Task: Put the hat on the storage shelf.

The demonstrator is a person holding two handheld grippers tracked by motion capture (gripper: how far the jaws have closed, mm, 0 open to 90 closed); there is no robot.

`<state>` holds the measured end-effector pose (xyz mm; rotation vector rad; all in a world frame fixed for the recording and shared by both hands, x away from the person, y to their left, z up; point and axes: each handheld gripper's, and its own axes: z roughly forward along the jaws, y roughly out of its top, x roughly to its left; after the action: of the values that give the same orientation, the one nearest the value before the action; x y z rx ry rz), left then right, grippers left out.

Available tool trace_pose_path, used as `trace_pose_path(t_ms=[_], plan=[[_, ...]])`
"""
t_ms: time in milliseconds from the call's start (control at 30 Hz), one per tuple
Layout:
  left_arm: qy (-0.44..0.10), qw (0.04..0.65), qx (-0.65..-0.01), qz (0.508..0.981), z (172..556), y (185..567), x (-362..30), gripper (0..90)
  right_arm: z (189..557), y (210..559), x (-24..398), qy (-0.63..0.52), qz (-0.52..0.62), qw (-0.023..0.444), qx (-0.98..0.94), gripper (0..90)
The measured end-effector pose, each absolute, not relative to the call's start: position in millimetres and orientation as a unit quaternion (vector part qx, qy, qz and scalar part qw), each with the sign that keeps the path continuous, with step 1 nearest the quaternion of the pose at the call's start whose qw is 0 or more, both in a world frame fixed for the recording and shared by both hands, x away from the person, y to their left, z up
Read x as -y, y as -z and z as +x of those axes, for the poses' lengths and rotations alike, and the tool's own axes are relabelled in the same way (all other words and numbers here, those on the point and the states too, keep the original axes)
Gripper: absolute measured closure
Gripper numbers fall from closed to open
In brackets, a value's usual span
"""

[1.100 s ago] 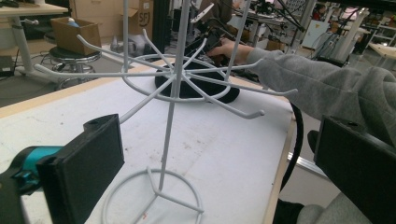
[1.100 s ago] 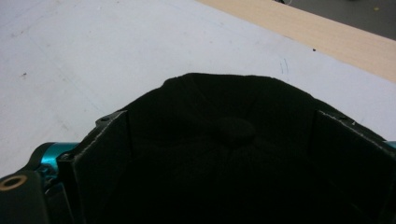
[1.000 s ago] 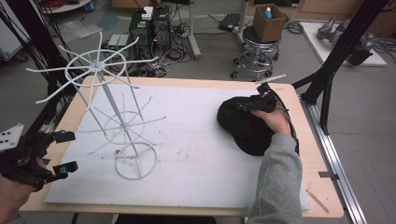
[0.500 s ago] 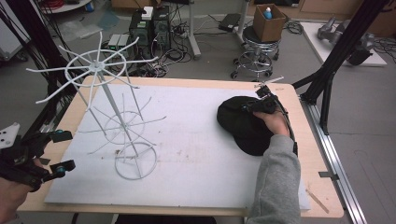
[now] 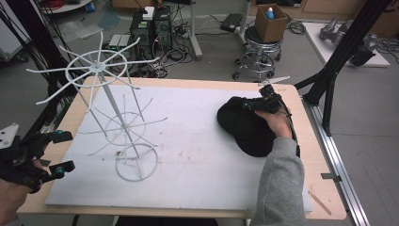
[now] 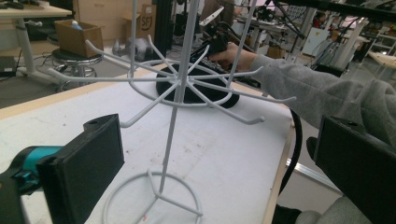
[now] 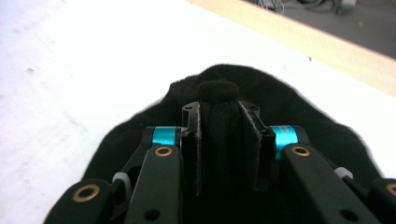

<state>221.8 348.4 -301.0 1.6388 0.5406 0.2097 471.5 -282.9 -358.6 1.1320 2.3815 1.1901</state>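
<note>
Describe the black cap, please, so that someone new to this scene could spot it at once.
Start from the white mat covering the wooden table; the tall white wire rack stands on its left half. On the right half lies the black cap, pinched at its crown by the right gripper. It is the only soft, dark thing on the mat.

Even, soft indoor light; faint shadows. White mat (image 7: 70, 56) glares, overexposed in the right gripper view; near jaws blur in both gripper views.
</note>
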Motion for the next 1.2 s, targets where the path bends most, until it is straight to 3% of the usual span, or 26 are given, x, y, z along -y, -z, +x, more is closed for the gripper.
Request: trace_pose_path(t_ms=[300,633,1200], plan=[[-0.098,0.645,-0.239,0.719,219,299,-350,1.9,455,339,279,-0.451,0.374,0.111,-0.803,73.4],[-0.103,0.649,-0.238,0.715,218,295,-354,1.8,424,289,291,-0.538,0.351,0.124,-0.756,73.6],[-0.085,0.653,-0.220,0.720,230,298,-341,1.9,375,227,303,-0.549,0.301,0.137,-0.768,73.5]])
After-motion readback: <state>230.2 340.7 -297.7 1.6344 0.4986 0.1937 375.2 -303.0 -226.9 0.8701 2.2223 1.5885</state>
